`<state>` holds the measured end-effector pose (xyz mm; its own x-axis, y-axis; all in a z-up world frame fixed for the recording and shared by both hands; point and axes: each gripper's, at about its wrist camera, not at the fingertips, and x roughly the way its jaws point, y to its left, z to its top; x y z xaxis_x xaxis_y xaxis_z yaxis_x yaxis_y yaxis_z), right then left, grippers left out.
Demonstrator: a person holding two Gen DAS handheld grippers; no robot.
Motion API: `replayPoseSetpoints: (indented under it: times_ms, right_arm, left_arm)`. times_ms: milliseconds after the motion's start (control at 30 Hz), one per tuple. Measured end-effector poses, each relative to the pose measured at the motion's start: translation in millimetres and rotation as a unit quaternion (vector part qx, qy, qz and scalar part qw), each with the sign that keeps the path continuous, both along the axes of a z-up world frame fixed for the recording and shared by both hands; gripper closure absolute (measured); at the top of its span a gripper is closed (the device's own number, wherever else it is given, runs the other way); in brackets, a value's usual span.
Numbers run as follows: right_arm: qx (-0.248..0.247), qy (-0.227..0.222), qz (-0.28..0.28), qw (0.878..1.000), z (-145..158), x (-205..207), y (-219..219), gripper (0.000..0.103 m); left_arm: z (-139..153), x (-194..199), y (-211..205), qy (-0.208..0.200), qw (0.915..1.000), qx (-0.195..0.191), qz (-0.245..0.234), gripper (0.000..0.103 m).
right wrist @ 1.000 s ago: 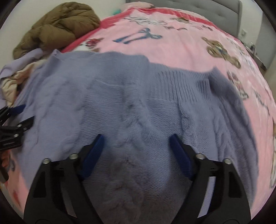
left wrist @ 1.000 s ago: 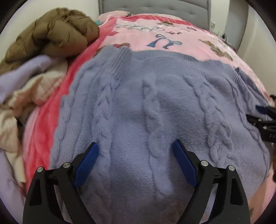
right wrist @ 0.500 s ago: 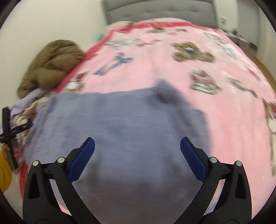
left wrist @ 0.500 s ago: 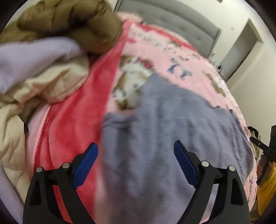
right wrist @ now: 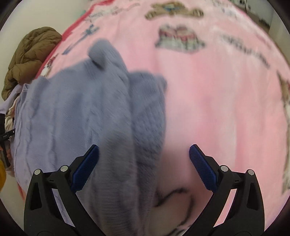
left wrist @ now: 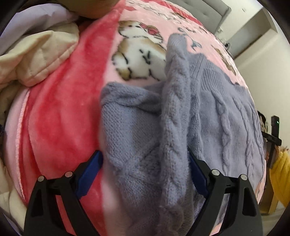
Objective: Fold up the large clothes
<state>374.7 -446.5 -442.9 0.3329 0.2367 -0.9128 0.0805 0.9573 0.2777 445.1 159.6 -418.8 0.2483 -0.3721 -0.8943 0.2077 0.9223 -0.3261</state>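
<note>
A lavender cable-knit sweater [left wrist: 208, 112] lies spread on a pink cartoon-print blanket [left wrist: 59, 112]. In the left wrist view my left gripper [left wrist: 145, 168] is open over the sweater's left edge, where a thick fold [left wrist: 174, 127] runs up between the jaws. In the right wrist view the sweater [right wrist: 72, 112] fills the left half, and my right gripper [right wrist: 144, 163] is open over its right edge, with a folded sleeve [right wrist: 145, 116] between the jaws. Neither gripper holds cloth.
A pile of other clothes sits at the bed's left side: a cream quilted garment [left wrist: 34, 56], a pale lilac one [left wrist: 34, 20] and a brown puffer jacket [right wrist: 29, 58]. A grey headboard [left wrist: 208, 7] stands at the far end. Bare blanket [right wrist: 226, 99] lies right of the sweater.
Both grippers moved outward from the sweater's middle: the left to its left edge, the right to its right edge. Both stay open. The sweater's sides now show folds.
</note>
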Motion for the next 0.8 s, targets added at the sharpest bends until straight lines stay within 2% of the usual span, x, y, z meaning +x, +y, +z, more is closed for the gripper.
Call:
replayPoseSetpoints:
  times_ms: [100,200,333,400,500,567,667,767,800]
  right_arm:
    - [0.042,-0.013,0.000,0.999,1,-5,-1,0.008]
    - [0.073,-0.012,0.023,0.997,5,-5,8,0.008]
    - [0.116,0.012,0.064,0.991,7,0,21,0.008]
    - [0.104,0.028,0.075,0.991,4,4,25,0.008]
    - [0.090,0.066,0.083,0.990,-8,9,33,0.007]
    - [0.067,0.072,0.091,0.991,-10,12,40,0.007]
    - [0.023,0.075,0.084,0.993,-14,12,52,0.007]
    - [-0.009,0.079,0.079,0.994,-13,11,62,0.007]
    - [-0.006,0.084,0.075,0.994,-13,12,62,0.007]
  left_arm:
    - [-2,5,0,0.021,0.9997,-0.008,-0.013,0.015]
    - [-2,7,0,0.032,0.9991,-0.008,-0.027,0.015]
    - [-3,10,4,0.040,0.9984,-0.001,-0.041,0.013]
    - [-9,15,5,0.050,0.9980,0.002,-0.038,0.005]
    - [-14,16,8,0.055,0.9979,0.001,-0.034,0.005]
    - [-13,16,2,0.061,0.9977,0.014,-0.026,0.005]
    - [-8,12,-18,0.058,0.9972,0.022,-0.042,0.005]
    - [1,6,-36,0.045,0.9956,0.051,-0.065,0.009]
    - [3,5,-38,0.046,0.9956,0.054,-0.061,0.014]
